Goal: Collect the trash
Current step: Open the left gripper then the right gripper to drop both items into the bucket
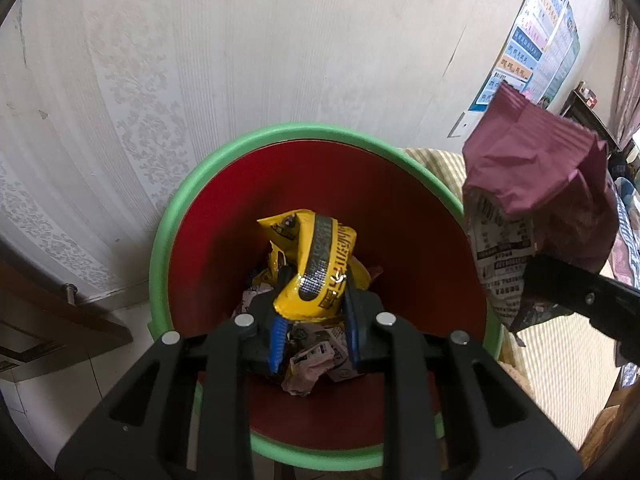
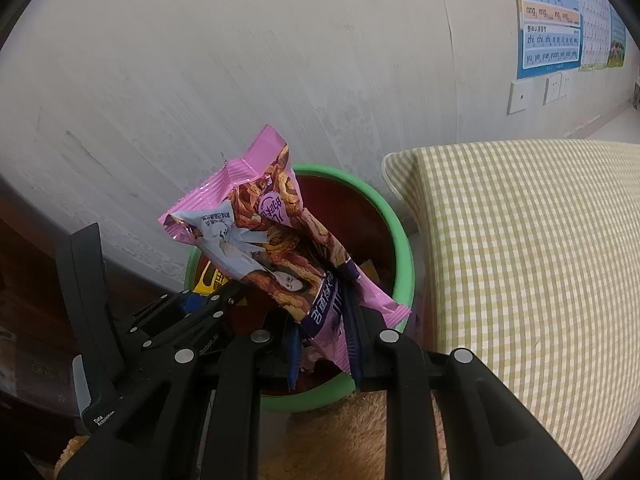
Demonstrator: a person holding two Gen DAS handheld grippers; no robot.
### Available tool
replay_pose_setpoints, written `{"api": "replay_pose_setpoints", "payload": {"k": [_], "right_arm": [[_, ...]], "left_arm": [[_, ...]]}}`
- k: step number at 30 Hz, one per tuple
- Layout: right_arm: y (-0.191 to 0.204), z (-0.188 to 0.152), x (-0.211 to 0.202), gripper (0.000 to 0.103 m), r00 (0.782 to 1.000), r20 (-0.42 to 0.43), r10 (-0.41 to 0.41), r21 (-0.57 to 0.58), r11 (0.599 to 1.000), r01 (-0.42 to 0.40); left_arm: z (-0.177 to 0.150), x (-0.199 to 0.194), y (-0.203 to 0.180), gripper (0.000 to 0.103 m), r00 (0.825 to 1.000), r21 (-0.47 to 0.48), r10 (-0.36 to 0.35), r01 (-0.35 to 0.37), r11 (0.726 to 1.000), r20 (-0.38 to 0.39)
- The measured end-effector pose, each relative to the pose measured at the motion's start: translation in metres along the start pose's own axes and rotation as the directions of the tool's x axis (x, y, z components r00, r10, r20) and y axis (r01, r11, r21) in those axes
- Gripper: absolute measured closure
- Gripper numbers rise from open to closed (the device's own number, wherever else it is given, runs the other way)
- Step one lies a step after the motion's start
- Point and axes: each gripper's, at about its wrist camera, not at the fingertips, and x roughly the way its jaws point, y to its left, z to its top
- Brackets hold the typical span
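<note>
The left gripper (image 1: 312,300) hangs over the mouth of the bin (image 1: 168,224), a red pail with a green rim standing against the wall (image 1: 240,60), and its blue-padded fingers (image 1: 278,340) are closed on the lower end of a yellow snack wrapper (image 1: 316,256), which sticks up above the crumpled wrappers (image 1: 312,364) lying in the bottom of the bin. The right gripper (image 2: 324,336) is held just beside the bin's near edge, its jaws pinched on a pink snack bag (image 2: 276,256) that stands tilted up and to the left over the opening; in the left wrist view the same bag (image 1: 536,168) shows to the right of the rim, though how far it reaches over the bin there is hard to judge. A checked cushion (image 2: 520,248) sits right of the bin, and a poster (image 2: 548,12) hangs on the wall.
</note>
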Motion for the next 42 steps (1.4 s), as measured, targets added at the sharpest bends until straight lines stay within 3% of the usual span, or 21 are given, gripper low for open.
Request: {"api": "replay_pose_setpoints", "payload": {"k": [11, 25, 30, 42], "right_arm": [[-0.005, 0.000, 0.005, 0.083, 1.000, -0.006, 0.001, 0.014, 1.000, -0.001], [-0.006, -0.003, 0.002, 0.083, 1.000, -0.001, 0.009, 0.024, 1.000, -0.009], [-0.006, -0.001, -0.001, 0.067, 1.000, 0.005, 0.021, 0.035, 0.999, -0.021], [-0.008, -0.008, -0.014, 0.063, 1.000, 0.025, 0.012, 0.054, 0.998, -0.013]], "left_arm": [[0.001, 0.011, 0.001, 0.081, 1.000, 0.000, 0.006, -0.006, 1.000, -0.025], [-0.002, 0.013, 0.003, 0.047, 0.999, -0.016, 0.029, -0.029, 0.999, -0.024], [-0.001, 0.010, 0.006, 0.044, 0.999, -0.021, 0.040, -0.040, 0.999, -0.017], [-0.001, 0.008, 0.003, 0.041, 0.999, -0.014, 0.043, -0.044, 0.999, -0.023]]}}
